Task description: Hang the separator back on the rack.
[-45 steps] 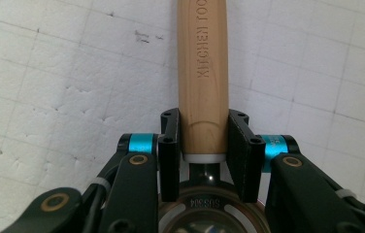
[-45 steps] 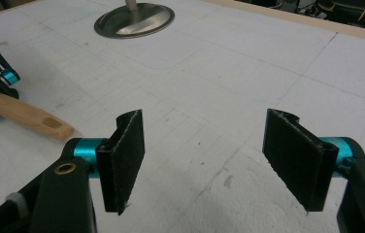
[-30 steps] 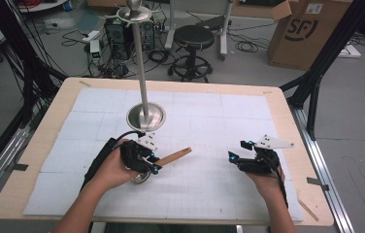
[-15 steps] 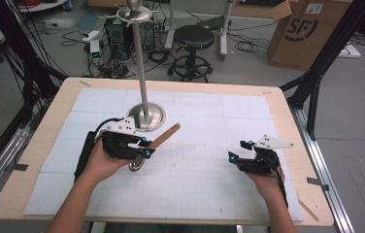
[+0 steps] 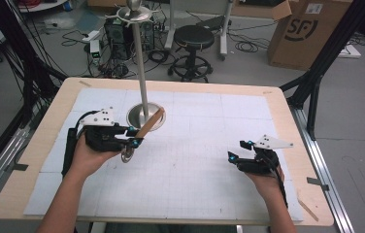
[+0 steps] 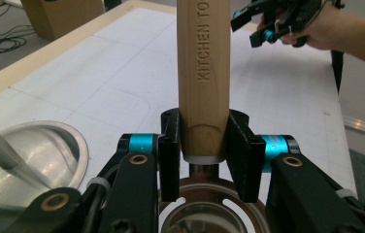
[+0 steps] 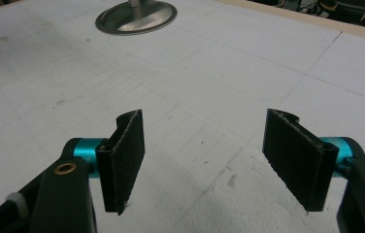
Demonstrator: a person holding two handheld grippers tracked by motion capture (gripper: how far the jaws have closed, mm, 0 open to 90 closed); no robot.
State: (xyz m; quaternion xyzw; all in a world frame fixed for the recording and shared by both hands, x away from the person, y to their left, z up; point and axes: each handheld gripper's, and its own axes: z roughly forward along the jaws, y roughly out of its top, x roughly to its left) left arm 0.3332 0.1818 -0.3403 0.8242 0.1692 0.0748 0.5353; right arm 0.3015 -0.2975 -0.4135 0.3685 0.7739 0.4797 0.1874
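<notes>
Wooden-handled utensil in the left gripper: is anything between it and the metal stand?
Nothing visible. The left gripper is shut on the wooden-handled utensil, whose handle tip already reaches over the rim of the stand base, beside the pole. The right gripper is far off, open.

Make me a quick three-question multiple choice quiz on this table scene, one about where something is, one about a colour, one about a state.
1. Where does the metal stand's base sit?
A. far half of the table, left of centre
B. near right corner
C. on the floor

2. What colour is the utensil's handle?
A. blue
B. light wood
C. black

3. What state is the right hand-held gripper in?
A. shut on the utensil
B. shut on nothing
C. open, nothing between its jaws

Answers: 1 A, the high view shows the base beyond the left hand-held gripper. 2 B, the left gripper view shows pale wood clamped between the jaws. 3 C, its jaws stand apart over bare mat.
</notes>
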